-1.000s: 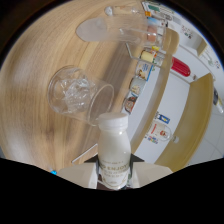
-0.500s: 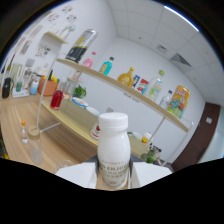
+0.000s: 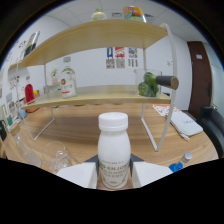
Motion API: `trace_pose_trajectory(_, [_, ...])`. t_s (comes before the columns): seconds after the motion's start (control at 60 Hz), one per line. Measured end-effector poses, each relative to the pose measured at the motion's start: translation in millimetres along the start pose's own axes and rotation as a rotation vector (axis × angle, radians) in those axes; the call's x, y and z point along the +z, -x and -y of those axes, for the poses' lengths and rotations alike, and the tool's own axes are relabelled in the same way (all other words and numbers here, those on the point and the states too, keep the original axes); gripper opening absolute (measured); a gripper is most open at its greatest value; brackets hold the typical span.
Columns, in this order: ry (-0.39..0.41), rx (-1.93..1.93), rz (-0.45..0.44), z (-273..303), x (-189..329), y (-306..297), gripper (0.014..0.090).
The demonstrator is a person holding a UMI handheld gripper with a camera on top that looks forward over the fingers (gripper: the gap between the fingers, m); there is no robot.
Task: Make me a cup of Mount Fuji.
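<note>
Milk bottle clamped upright in claw, base hidden, label partly legible, shelf behind

My tongs clamp a white plastic milk bottle, upright, white cap on, label facing me, lifted above the tabletop.

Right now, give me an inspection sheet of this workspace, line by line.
Surface: wooden table, with a two-tier wooden shelf rack standing on it.
Job's things: white bottle with white cap, upright between the fingers; clear glass lying beside it on the table.
Clutter: green bottle lying on the rack's lower shelf; red item and a labelled jar there too; white pouch and a blue cap on the table.
Grippers: gripper, both fingers pressed on the white bottle.
Cables: nothing seen.
Surroundings: white wall with posters; dark door.
</note>
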Motion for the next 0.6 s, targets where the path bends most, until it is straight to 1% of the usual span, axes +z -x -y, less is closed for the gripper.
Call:
trace_pose_trajectory(0.067, [-0.009,-0.004,0.005,0,-1,-1,0.0485])
trace_pose_trajectory(0.267, [0.007,0.004,0.013,-7,-11,-1,0.0499])
trace_pose_trajectory(0.367, [0.023,0.013,0.005,-13,-17,-1,0.0507])
trace_pose_trajectory(0.417, [0.030,0.011,-0.012,-14,-20,-3,0.0519])
trace_pose_trajectory(0.517, [0.047,0.005,-0.044,-11,-28,-5,0.0635])
trace_pose_trajectory(0.6, [0.078,0.005,-0.101,-6,-42,-12,0.0826])
